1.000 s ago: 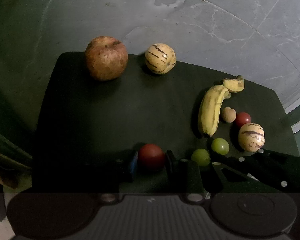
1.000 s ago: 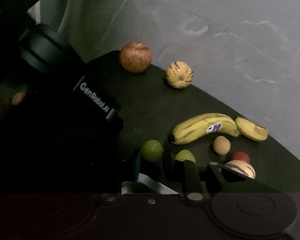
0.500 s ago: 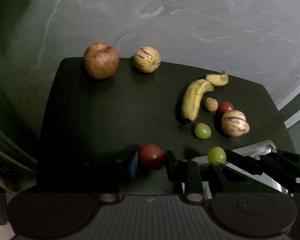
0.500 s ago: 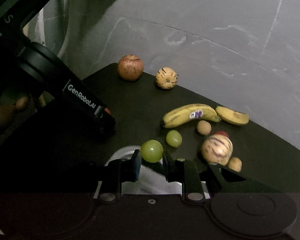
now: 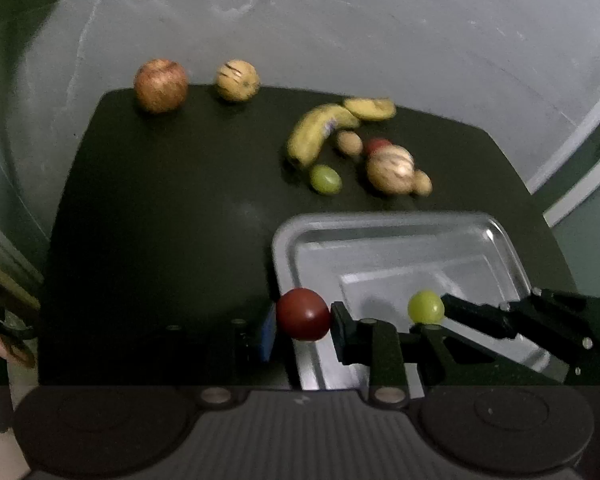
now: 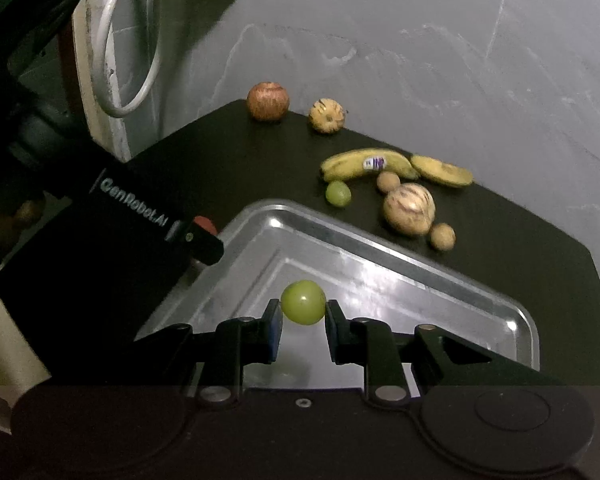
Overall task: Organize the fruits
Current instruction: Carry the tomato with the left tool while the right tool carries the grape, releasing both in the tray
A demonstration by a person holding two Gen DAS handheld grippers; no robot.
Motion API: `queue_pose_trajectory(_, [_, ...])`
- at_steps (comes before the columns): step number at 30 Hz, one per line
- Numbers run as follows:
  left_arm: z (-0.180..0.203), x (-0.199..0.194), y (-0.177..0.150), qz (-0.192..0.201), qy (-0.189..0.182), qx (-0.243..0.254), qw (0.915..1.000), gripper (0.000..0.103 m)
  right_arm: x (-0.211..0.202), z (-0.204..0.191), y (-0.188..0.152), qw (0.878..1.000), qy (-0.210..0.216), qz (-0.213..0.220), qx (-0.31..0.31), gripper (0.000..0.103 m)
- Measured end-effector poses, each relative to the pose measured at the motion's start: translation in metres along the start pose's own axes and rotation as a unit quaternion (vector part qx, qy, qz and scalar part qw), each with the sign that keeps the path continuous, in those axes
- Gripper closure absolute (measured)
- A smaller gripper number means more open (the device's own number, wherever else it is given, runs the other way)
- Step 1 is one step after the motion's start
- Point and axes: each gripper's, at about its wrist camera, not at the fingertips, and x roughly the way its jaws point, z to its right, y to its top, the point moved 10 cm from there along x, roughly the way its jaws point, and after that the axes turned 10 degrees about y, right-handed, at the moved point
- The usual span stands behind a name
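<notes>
Gripping a green grape [image 6: 303,302], the right gripper [image 6: 302,330] hangs over a metal tray [image 6: 452,286]. The left gripper [image 5: 303,330] clamps a red tomato [image 5: 303,314] at the tray's edge. Other fruit sits beyond on a dark table [image 5: 172,208].

- A dark table [image 6: 520,248] with rounded corners stands against a grey marbled wall.
- A metal tray [image 6: 380,256] lies on its near part; its rim shows bare in both views.
- At the far edge sit a red-brown apple [image 6: 267,101] and, just beside it, a striped pepino melon [image 6: 327,115].
- Further right lie a whole banana [image 6: 366,164] bearing a sticker and a short banana piece [image 6: 442,171], end to end.
- Near the banana's tip rests a green grape [image 6: 337,193].
- A second, larger pepino melon [image 6: 409,209] sits between two small brown round fruits, one [image 6: 388,181] toward the banana, one [image 6: 443,236] on the near side.
- In the left wrist view a small red fruit [image 5: 376,145] shows just behind that melon.
</notes>
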Motion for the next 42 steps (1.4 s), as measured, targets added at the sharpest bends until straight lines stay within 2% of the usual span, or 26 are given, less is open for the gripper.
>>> queue_pose_trajectory(9, [0.028,-0.012,-0.038,-0.016,-0.001,0.022,0.9996,0.071,-0.015,-0.004,-0.027,1.0,0.011,-0.014,0.004,0.079])
queue_pose_trajectory(20, [0.04,-0.013,-0.061,-0.038,0.011,0.028,0.9988,0.071,-0.011,-0.012,-0.043,0.998,0.033,-0.044,0.0,0.078])
queue_pose_trajectory(28, [0.047,-0.008,-0.069,-0.055,0.02,0.042,0.9974,0.071,-0.008,-0.012,-0.048,0.997,0.043,-0.057,0.01,0.078])
queue_pose_trajectory(42, [0.05,-0.007,-0.07,-0.06,0.024,0.043,0.997,0.069,-0.003,-0.006,-0.05,0.996,0.048,-0.063,0.029,0.077])
